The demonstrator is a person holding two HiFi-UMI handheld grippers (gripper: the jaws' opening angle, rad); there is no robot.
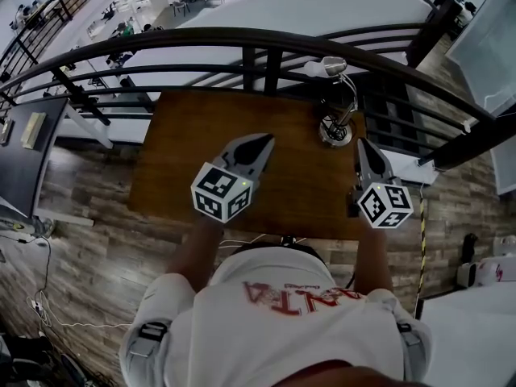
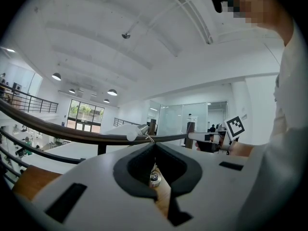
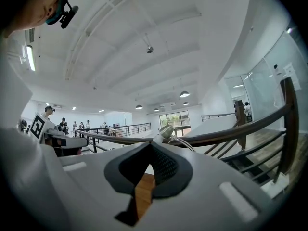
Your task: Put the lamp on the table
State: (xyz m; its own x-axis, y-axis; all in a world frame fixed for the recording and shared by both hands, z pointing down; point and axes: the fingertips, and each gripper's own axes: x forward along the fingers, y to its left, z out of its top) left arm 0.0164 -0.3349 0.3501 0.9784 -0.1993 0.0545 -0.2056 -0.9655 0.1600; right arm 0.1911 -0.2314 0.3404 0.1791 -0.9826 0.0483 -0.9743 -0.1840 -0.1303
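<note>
One wooden table (image 1: 193, 151) stood by the railing (image 1: 242, 37), with the lamp (image 1: 334, 129) already upright near its far right corner. The left gripper (image 1: 262, 141) and right gripper (image 1: 363, 145) hung closed and empty nearby. The placing looked finished, so only backing off seemed needed.

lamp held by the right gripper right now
No, the lamp stands free on the table, ahead of the right gripper, whose jaws are shut.

Bright ceiling light — fisheye-warped, dark-vignetted edges

Lamp (image 1: 337, 123) on table (image 1: 185, 151) at far right corner, railing (image 1: 201, 39) behind, left tool (image 1: 264, 141) mid-table, right tool (image 1: 362, 143) before lamp
</note>
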